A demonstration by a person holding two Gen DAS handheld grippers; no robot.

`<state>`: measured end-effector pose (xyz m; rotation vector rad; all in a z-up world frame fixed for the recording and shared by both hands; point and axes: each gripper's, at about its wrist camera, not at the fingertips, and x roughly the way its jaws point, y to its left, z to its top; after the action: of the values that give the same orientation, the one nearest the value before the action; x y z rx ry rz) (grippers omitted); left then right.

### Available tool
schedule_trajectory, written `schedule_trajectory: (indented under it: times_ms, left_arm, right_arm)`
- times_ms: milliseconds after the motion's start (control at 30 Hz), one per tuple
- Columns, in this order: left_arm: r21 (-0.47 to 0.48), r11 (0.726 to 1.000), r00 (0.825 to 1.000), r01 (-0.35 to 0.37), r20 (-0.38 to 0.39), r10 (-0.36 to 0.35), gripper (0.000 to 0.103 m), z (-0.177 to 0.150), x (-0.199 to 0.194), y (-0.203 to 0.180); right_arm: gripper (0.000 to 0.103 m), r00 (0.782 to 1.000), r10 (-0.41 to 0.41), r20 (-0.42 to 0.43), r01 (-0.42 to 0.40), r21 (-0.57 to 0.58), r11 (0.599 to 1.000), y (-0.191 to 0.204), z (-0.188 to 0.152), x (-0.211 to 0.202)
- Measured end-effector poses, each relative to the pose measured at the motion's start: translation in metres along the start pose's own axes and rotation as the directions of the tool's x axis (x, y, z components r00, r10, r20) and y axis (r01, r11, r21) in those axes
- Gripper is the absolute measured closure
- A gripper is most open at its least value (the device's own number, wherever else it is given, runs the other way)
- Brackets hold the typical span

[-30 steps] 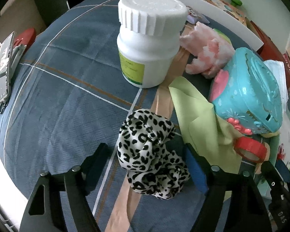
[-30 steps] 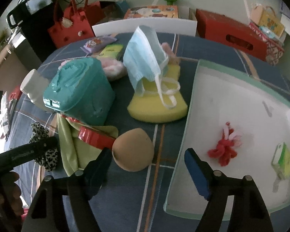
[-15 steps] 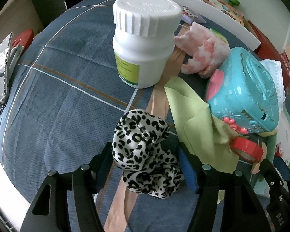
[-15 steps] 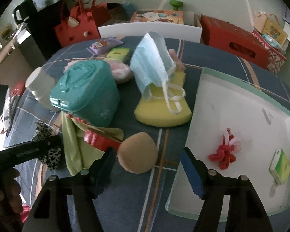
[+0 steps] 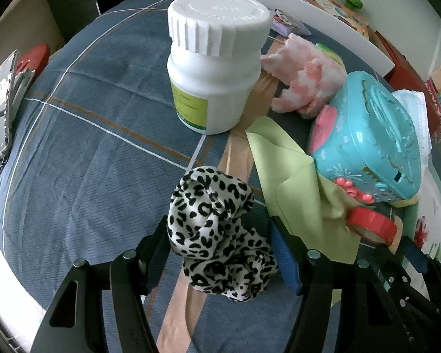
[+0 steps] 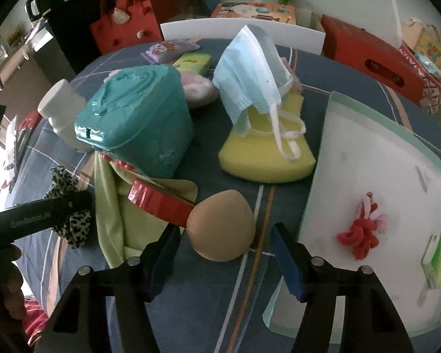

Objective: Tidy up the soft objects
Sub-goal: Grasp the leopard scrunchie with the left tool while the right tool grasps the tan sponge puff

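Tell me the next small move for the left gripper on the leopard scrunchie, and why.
Probably lift it straight up. The left gripper has both pads against the leopard scrunchie, which lies on the blue cloth beside the green cloth, so a vertical lift should avoid snagging that.

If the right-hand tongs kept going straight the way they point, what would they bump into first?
Most likely the tan ball-shaped sponge. It sits just ahead of the right tongs, between their closing jaws, which do not seem to touch it yet. Depth is hard to judge, so they might meet the blue plaid cloth underneath first.
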<state>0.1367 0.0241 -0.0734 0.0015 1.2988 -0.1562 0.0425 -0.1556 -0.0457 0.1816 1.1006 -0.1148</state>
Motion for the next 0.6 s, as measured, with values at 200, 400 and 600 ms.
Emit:
schedule_trajectory:
  times_ms: [200, 400, 600]
  left_arm:
    - [-0.001, 1.000, 1.000, -0.001, 0.000, 0.001, 0.037, 0.000, 0.001, -0.001]
    - [-0.003, 1.000, 1.000, 0.002, 0.002, -0.002, 0.037, 0.000, 0.002, -0.002]
    - [-0.009, 1.000, 1.000, 0.014, 0.006, -0.014, 0.046, 0.001, 0.000, -0.001]
  right_arm:
    - [0.043, 0.999, 0.018, -0.027, -0.018, -0.005, 1.000, 0.002, 0.000, 0.012]
    - [0.048, 0.999, 0.023, -0.030, -0.023, 0.005, 1.000, 0.000, 0.004, 0.018]
    - [0.057, 0.999, 0.036, -0.021, -0.035, 0.041, 0.999, -0.009, 0.007, 0.017]
